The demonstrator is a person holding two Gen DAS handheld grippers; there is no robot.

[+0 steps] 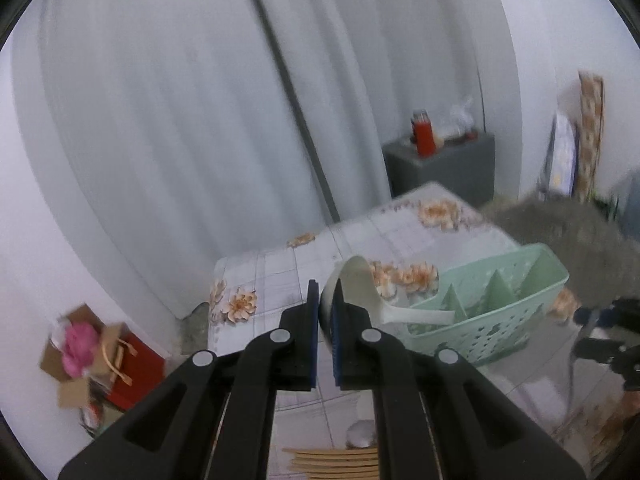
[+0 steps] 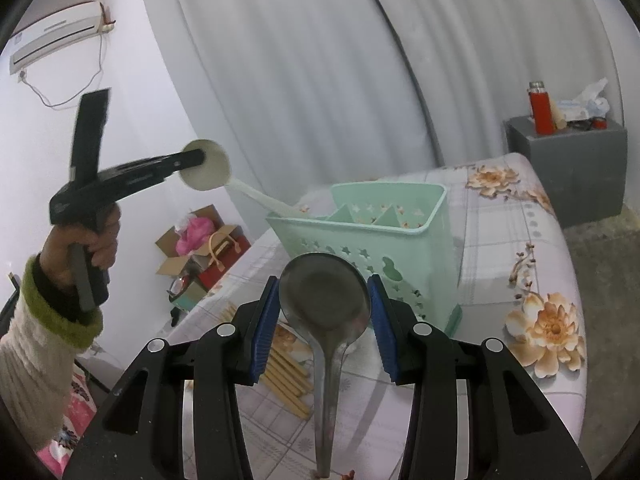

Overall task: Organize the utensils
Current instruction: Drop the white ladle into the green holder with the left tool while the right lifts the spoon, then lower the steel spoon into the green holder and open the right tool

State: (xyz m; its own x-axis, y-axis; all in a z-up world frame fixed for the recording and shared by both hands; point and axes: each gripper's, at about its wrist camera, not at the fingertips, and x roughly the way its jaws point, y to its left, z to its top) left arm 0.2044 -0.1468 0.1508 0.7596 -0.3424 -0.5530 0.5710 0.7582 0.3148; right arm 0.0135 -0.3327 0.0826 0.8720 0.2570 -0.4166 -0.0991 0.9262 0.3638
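White plastic ladle point(image 2: 210, 168) is clamped by its bowl in the left gripper point(image 1: 326, 312), handle tip at the green caddy point(image 2: 372, 224) rim; steel spoon point(image 2: 324, 300) is pinched in the right gripper point(image 2: 323, 320), low before the caddy; a thin bowl-edge grip may slip, dropping the ladle onto the floral tablecloth point(image 2: 520, 240).

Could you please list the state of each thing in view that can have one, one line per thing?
Left tongs: shut on the white spoon's bowl.
White spoon: lifted, handle end just above the caddy's rim.
Right tongs: shut on the metal spoon's bowl.
Metal spoon: held, handle pointing back toward the camera.
Green caddy: upright on the table, compartments look empty.
Chopsticks: lying on the table, not sorted.
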